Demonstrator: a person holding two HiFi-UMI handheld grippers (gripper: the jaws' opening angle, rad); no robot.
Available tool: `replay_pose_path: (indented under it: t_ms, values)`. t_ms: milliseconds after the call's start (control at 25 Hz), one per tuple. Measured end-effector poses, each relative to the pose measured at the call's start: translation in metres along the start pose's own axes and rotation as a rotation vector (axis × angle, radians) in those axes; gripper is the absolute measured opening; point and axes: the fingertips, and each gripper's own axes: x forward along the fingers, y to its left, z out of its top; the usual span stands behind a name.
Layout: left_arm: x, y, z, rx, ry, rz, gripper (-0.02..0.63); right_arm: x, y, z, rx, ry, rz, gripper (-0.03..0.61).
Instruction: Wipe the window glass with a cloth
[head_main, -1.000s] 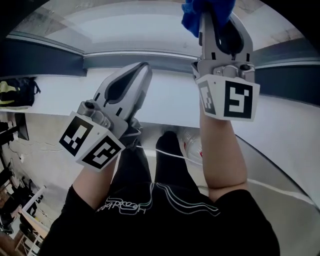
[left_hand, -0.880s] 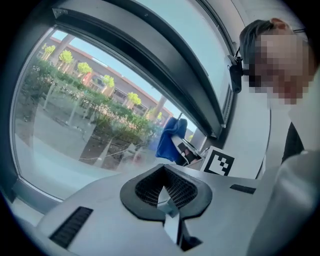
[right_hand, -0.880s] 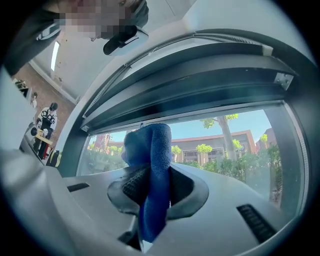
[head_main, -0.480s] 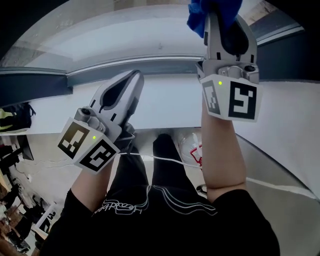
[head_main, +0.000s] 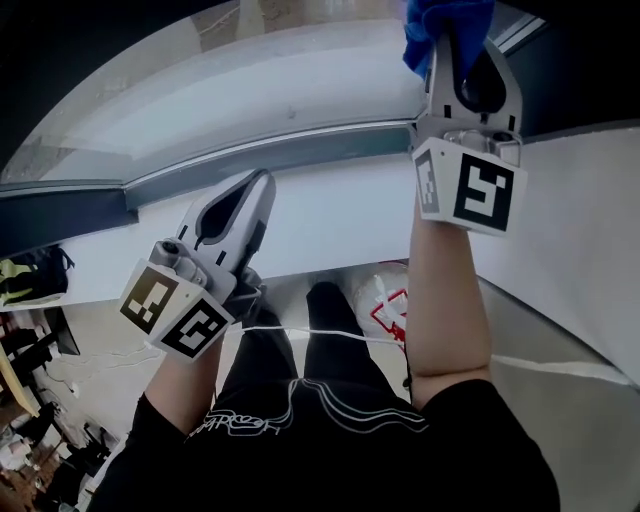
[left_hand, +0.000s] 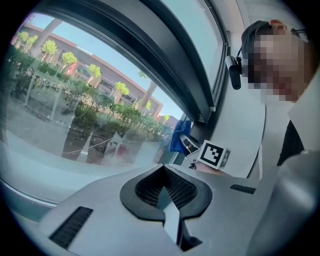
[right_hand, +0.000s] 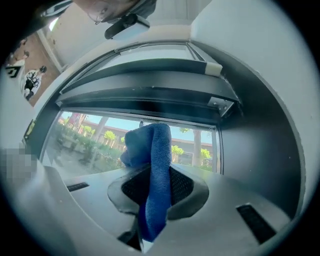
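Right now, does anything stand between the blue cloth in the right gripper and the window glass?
Nothing visible does. The right gripper is shut on the blue cloth, whose bunched top faces the clear window glass directly; the dark window frame lies above it.

Left gripper: the grey plastic two-jaw left gripper (left_hand: 162, 185) fills the foreground. Its jaws are closed together, the black mesh pads meeting with nothing between them.
Glass: the large clear window glass (left_hand: 75, 100) is at left, with green trees, shrubs and a reddish building beyond.
Frame: a dark curved window frame (left_hand: 165, 45) arches over the pane.
Cloth: a blue fabric cloth (left_hand: 179, 136) sits far ahead by the glass's corner, at the tip of the right gripper (left_hand: 189, 146).
Marker: a white cube with black squares (left_hand: 215, 154) is just beside the cloth.
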Motion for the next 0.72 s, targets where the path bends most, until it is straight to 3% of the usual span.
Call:
replay_pose_path:
  t_ms: [200,400,720]
  values:
    - [0.014,-0.004,-0.012,-0.013,0.019,-0.013,0.006,-0.005,-0.031,-0.005,-0.029,0.002,-0.055,0.063]
    - [0.021,-0.002,-0.017,-0.021,0.035,-0.026,0.006,-0.008,-0.057,-0.013,0.052,0.014,-0.159,0.063]
    - [0.024,0.006,-0.007,-0.028,-0.013,-0.019,0.006,-0.017,-0.052,-0.004,0.08,-0.026,-0.173,0.063]
